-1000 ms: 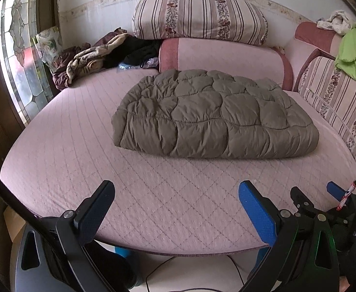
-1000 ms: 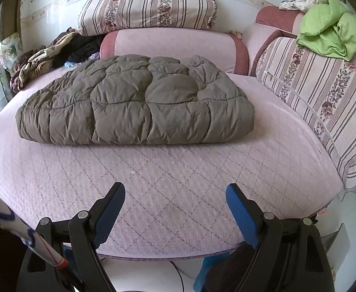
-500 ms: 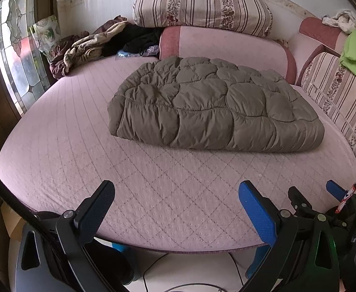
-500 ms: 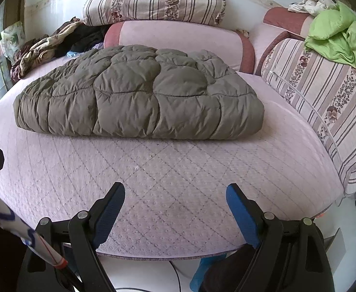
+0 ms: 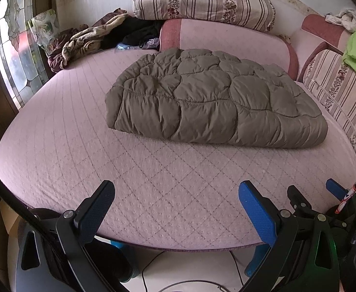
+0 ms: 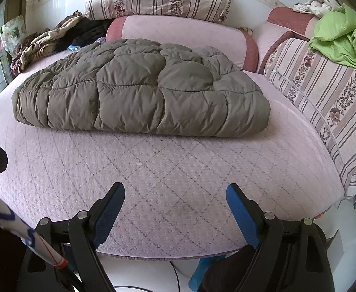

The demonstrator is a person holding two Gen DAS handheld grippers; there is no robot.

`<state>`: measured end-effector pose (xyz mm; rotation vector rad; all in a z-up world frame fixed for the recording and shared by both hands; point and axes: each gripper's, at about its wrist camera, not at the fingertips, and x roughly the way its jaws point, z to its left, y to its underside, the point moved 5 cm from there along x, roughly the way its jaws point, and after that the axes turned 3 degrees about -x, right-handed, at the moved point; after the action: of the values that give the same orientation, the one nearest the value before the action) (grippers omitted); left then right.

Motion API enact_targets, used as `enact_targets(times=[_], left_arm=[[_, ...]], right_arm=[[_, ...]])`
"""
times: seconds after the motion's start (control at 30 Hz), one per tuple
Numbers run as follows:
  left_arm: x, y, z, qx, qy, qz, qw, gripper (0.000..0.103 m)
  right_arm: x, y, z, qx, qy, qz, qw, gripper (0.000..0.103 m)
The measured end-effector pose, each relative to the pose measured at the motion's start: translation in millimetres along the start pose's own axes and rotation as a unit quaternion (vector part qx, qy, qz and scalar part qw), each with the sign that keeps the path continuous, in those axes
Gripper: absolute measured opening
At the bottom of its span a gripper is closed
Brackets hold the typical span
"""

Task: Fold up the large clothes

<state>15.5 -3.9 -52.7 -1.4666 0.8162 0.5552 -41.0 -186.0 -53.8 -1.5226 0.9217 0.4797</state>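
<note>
- Nearest in the left wrist view, the left gripper [image 5: 175, 209] has its jaws spread wide over the front edge of the bed, with nothing between them.
- The right gripper [image 6: 175, 209] is the same in its own view: jaws wide apart, empty, poised above the quilted pink bedspread [image 6: 165, 177] and touching no cloth.
- Further in, the olive quilted puffer coat [image 5: 209, 102] lies in the middle of the bed as a thick, compact bundle with a rounded doubled edge facing the grippers, well apart from both.
- Judged from that shape, the folding of this garment looks done or nearly so; neither sleeve nor hem trails out on the visible sides. What may be left is a last tidy-up or another garment, and the far side of the bundle is hidden.
- Farthest back, a heap of brown and dark clothes [image 5: 90, 41] sits in the left corner under a striped floral bolster [image 5: 202, 0]; a lime-green garment [image 6: 340, 36] lies on the right-hand cushions.
- The left view alone shows the stained-glass window [image 5: 15, 56] and part of the other gripper at its right edge.
- The right view alone shows the green garment whole and the striped side cushion [image 6: 323, 97] at length.
</note>
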Motion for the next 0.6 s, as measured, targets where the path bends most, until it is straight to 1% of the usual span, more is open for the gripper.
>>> enact_targets(times=[0.43,0.6], left_arm=[[7.2,2.5,5.4,-0.007,0.002,0.011,0.9999,0.101],[9.1,0.5,6.1,-0.006,0.000,0.011,0.9999,0.101]], right_arm=[[3.2,-1.3,9.4,-0.010,0.001,0.001,1.000,0.089],[3.4,-6.8,13.0,-0.015,-0.001,-0.002,1.000,0.089]])
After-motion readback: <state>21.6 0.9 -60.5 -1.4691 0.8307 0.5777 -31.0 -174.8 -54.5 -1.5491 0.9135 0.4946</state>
